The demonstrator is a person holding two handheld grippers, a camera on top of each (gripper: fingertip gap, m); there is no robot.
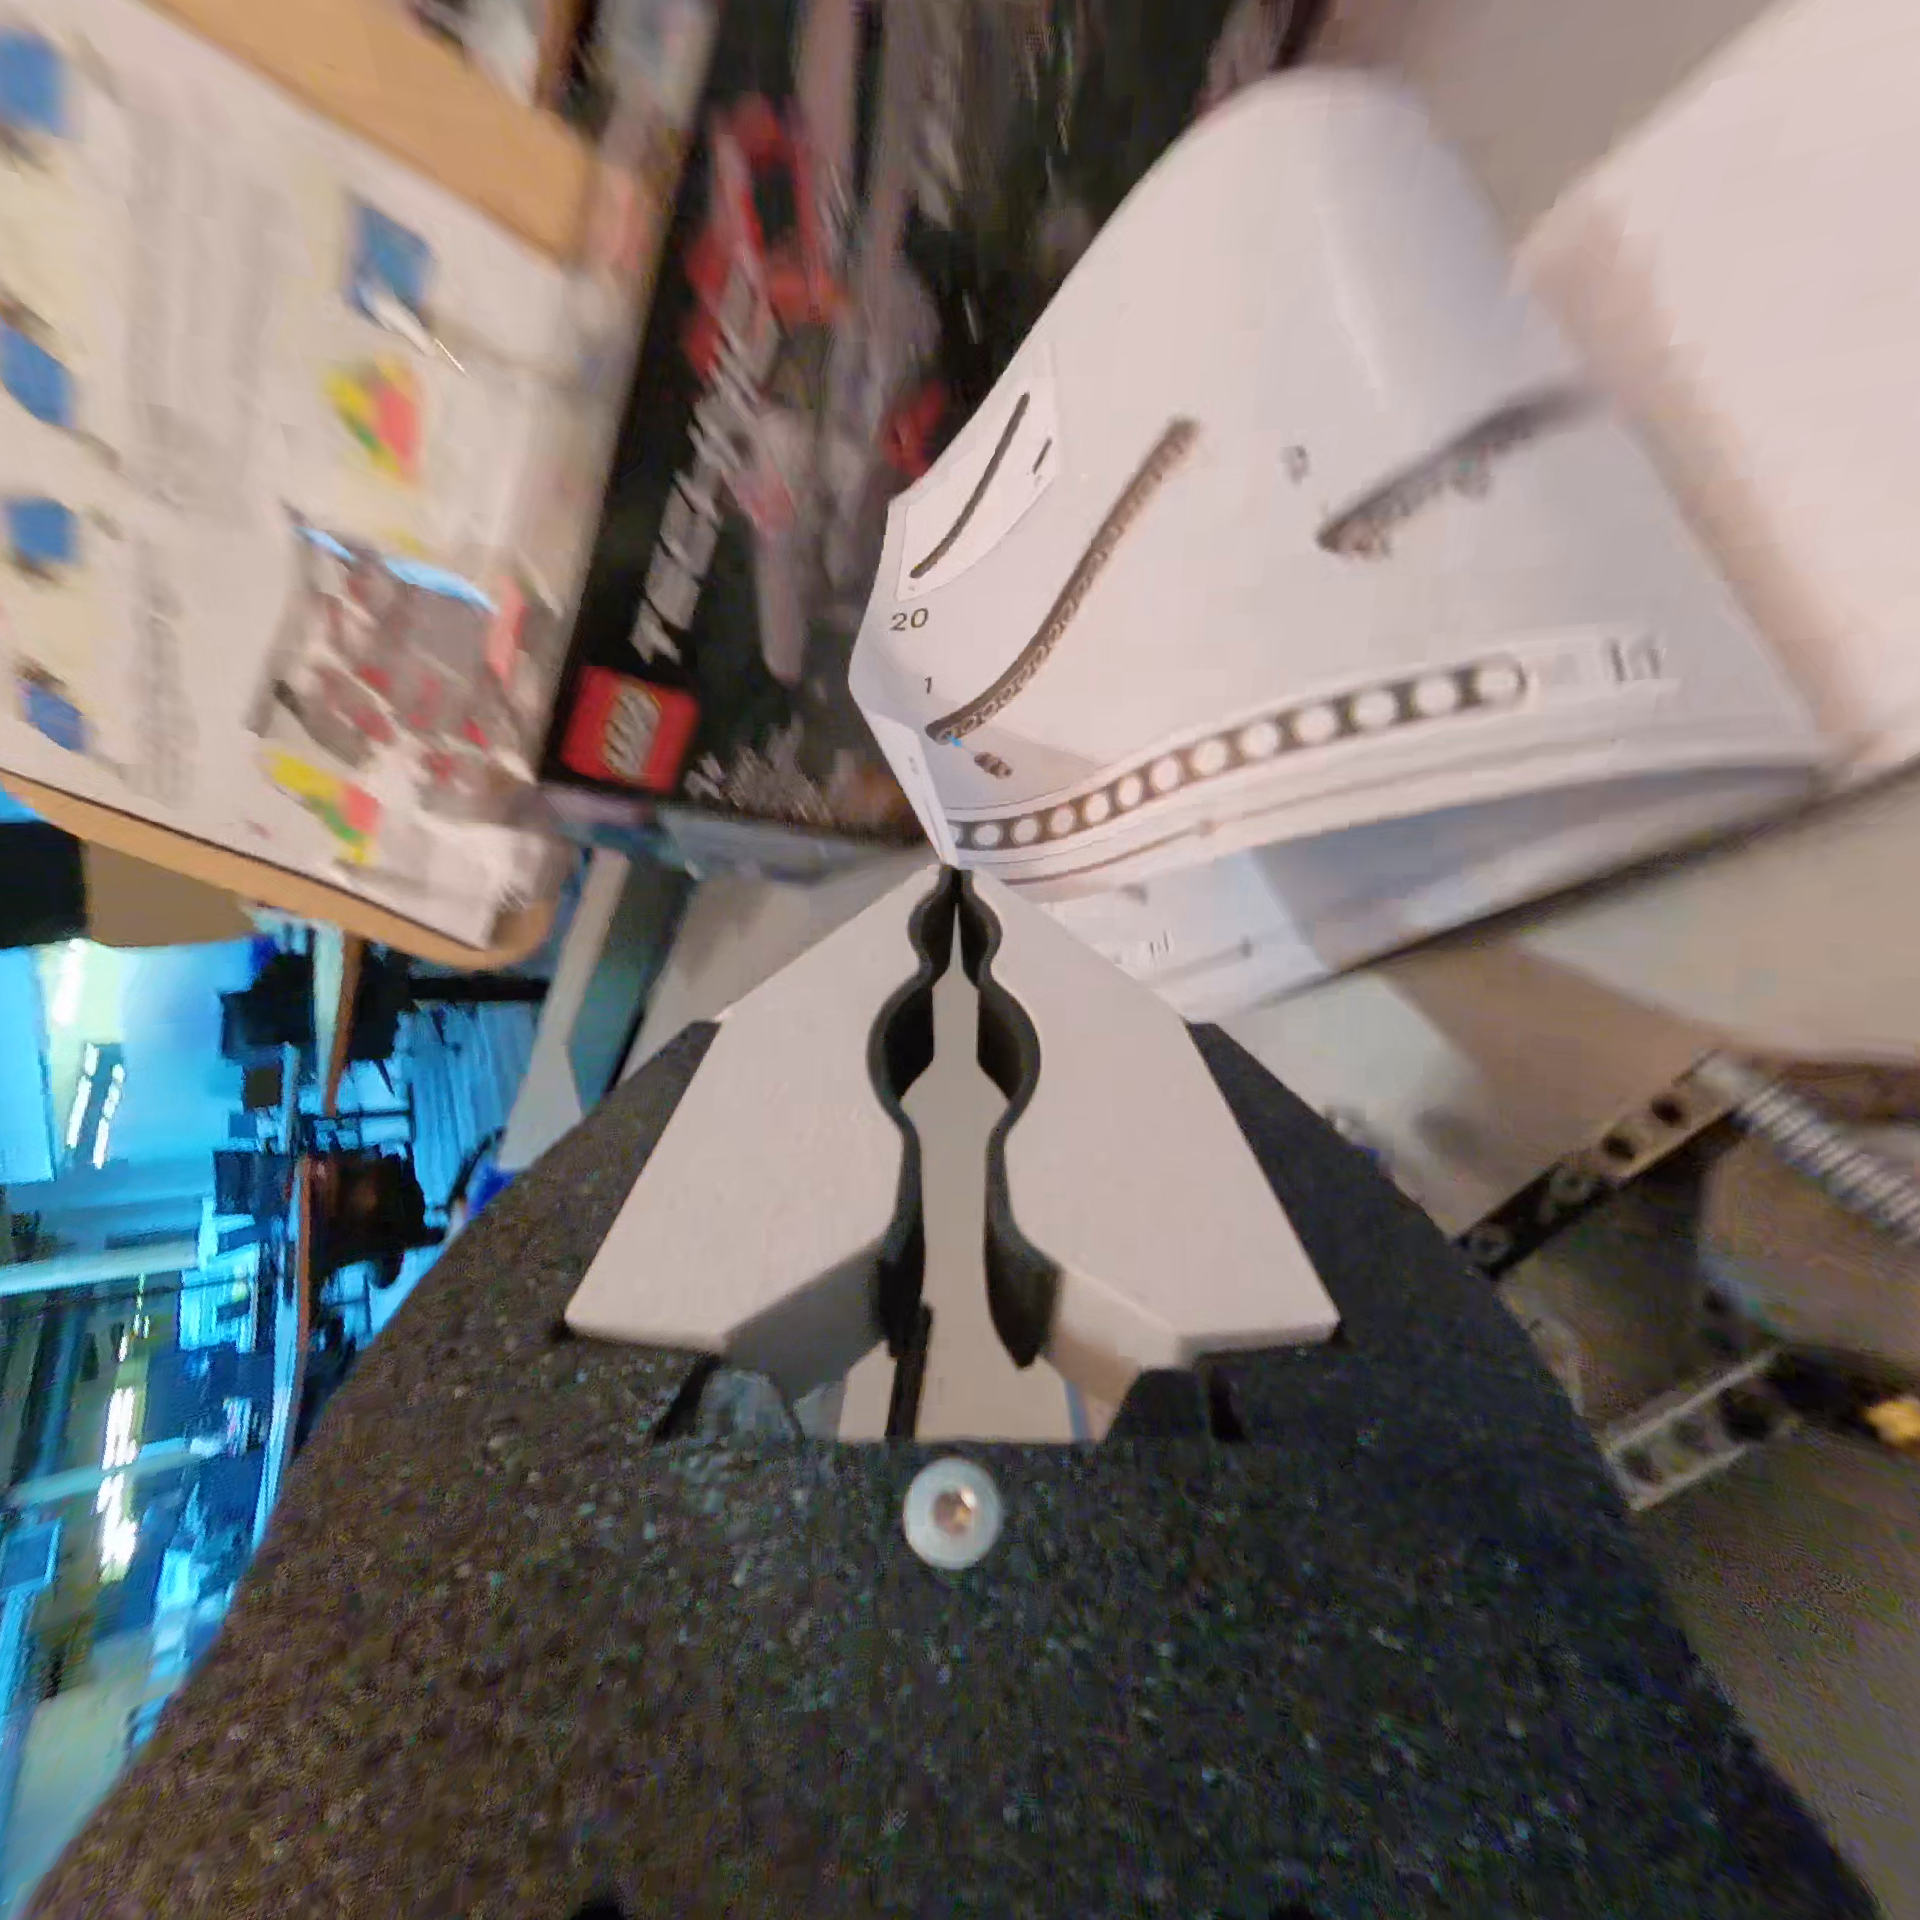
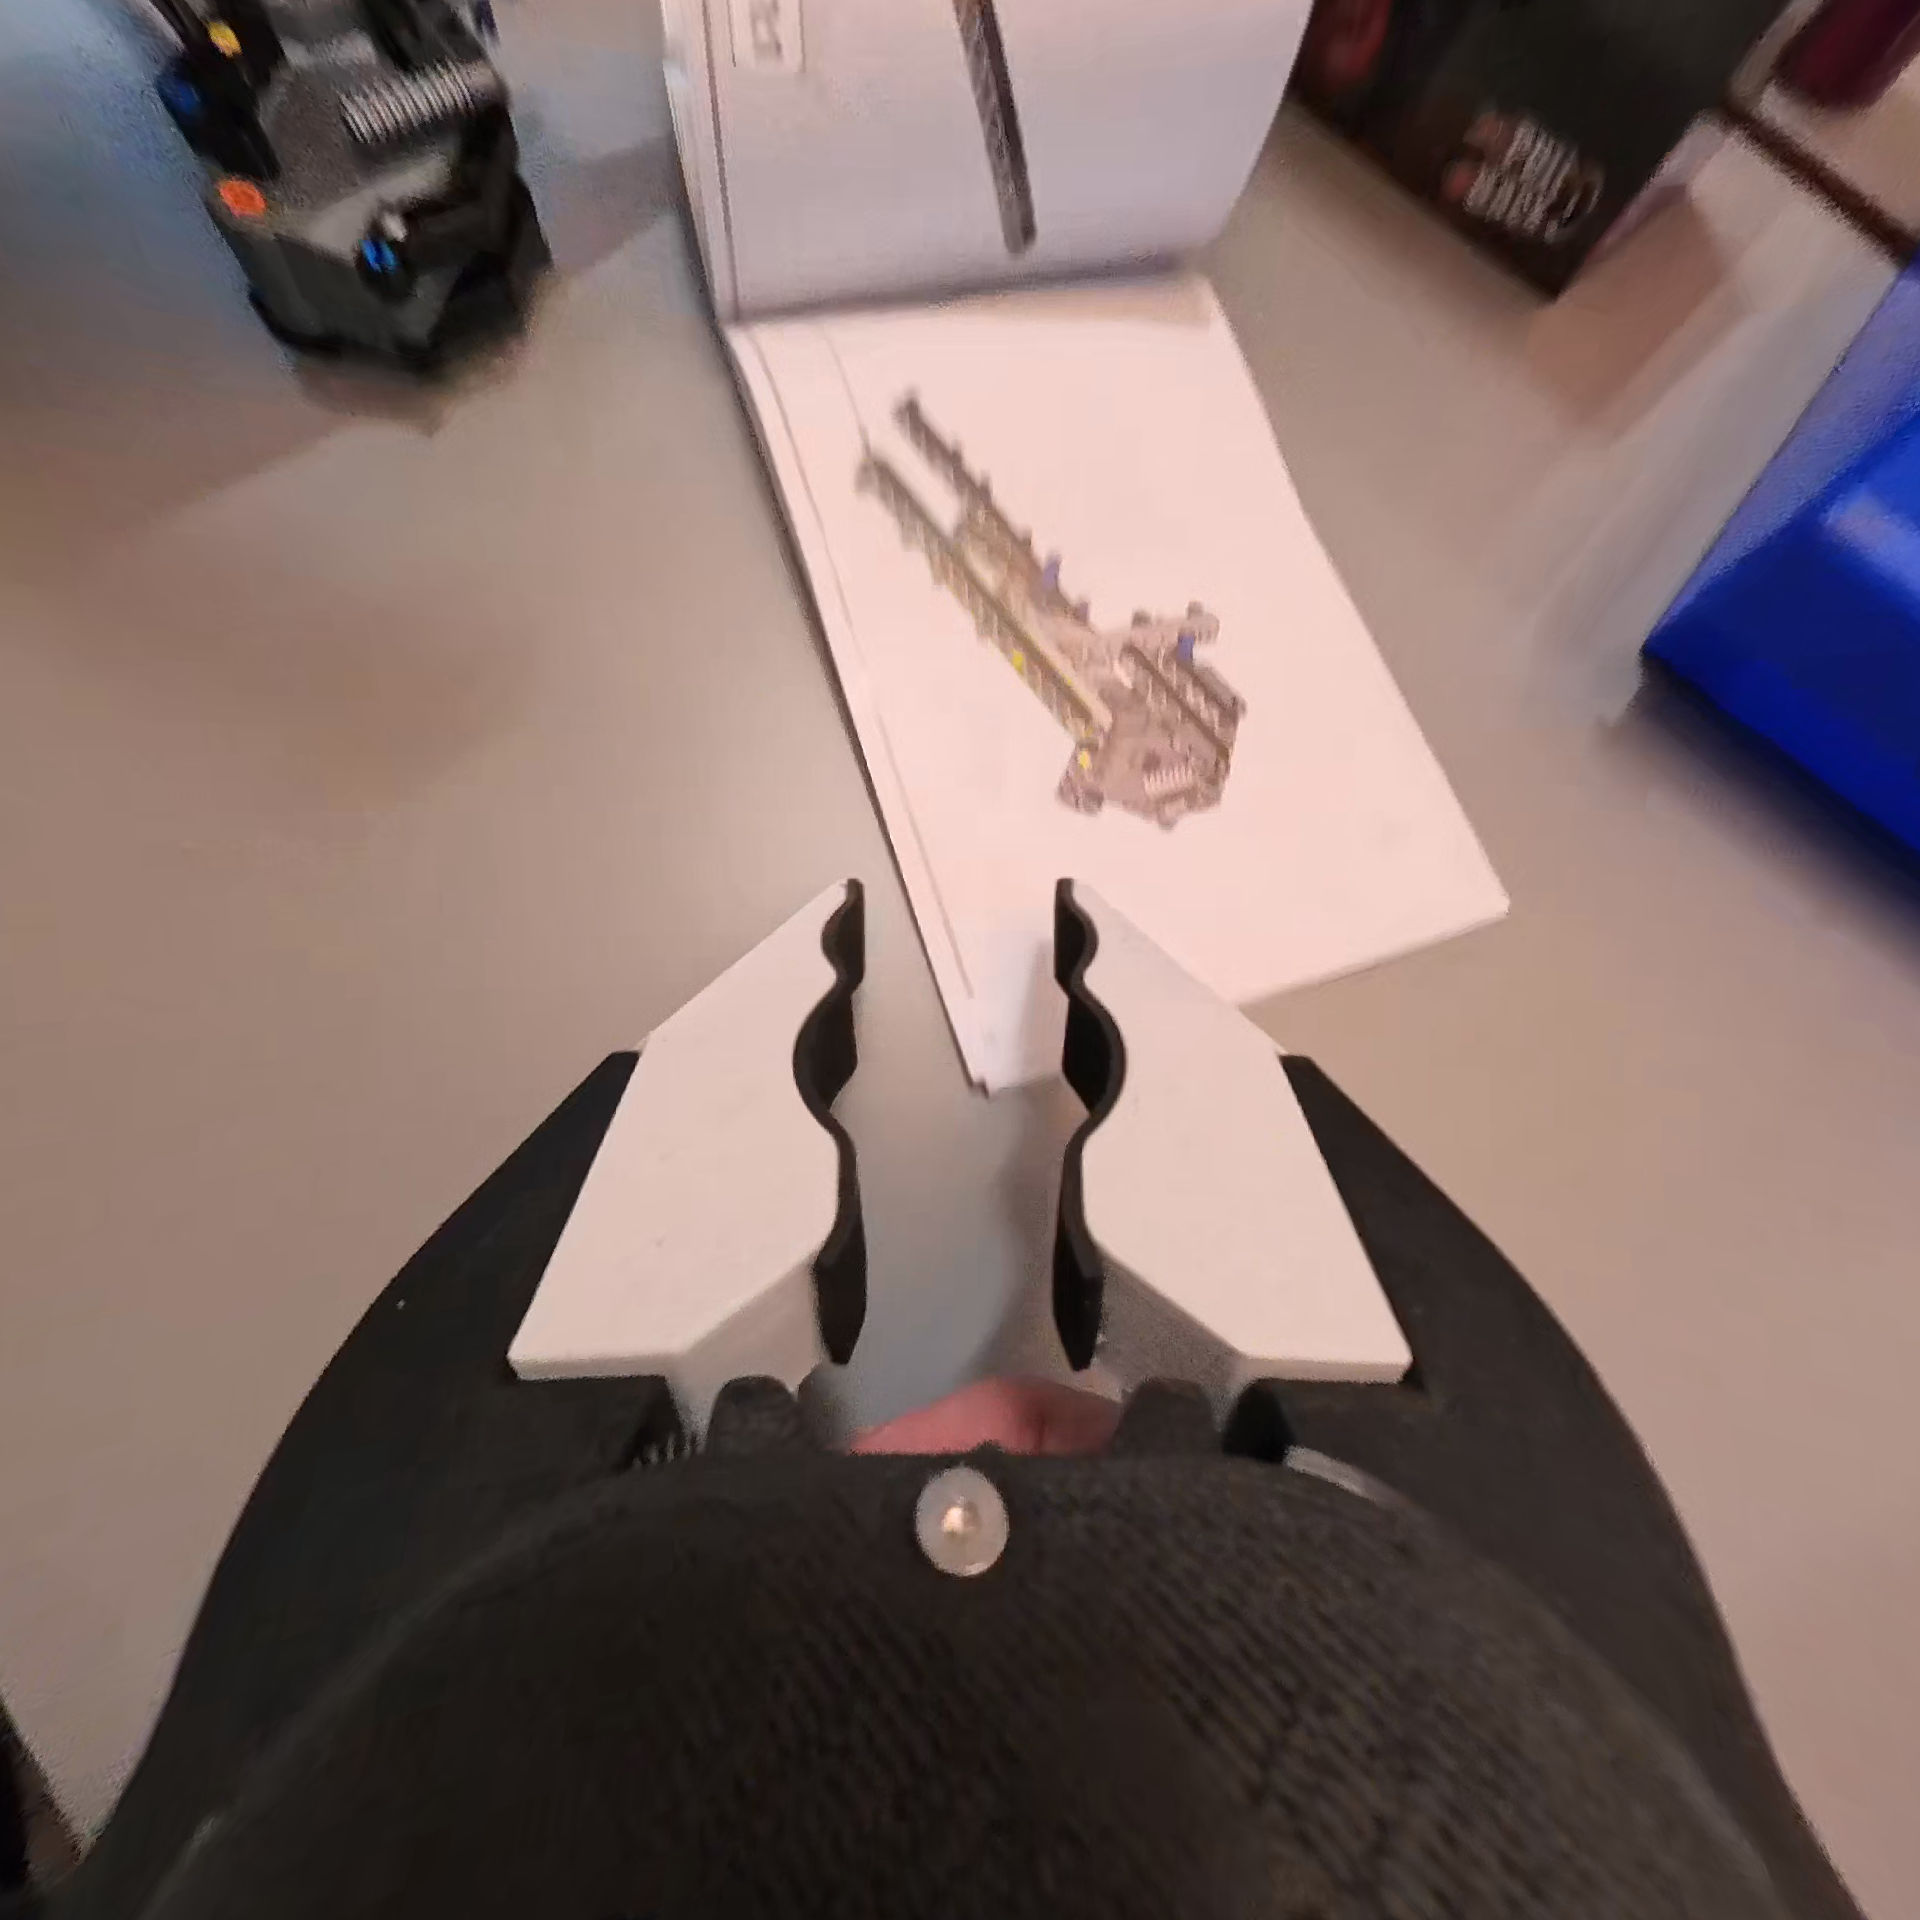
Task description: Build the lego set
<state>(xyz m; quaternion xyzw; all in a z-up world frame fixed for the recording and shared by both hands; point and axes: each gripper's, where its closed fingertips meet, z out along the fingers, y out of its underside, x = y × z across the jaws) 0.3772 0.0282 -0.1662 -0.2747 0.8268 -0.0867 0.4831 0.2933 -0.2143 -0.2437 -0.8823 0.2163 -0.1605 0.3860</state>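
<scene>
Left gripper [image 1: 954, 883] pinches instruction booklet [image 1: 1299, 582] page corner, apparently lifted; right gripper [image 2: 958, 904] gapes, empty, over near booklet edge.

A smooth grey tabletop [image 2: 416, 727] fills the right wrist view, evenly lit, with soft shadows under whatever rests on it. At its right edge sits a bright blue bin [image 2: 1808, 582]. The left wrist view is tilted and blurred: a light wooden board [image 1: 499, 156] with printed sheets [image 1: 208, 468] on it stands at upper left. Below it the room [image 1: 135, 1247] opens out, washed in cold blue light, with dark shapes of furniture or equipment too smeared to identify.
</scene>
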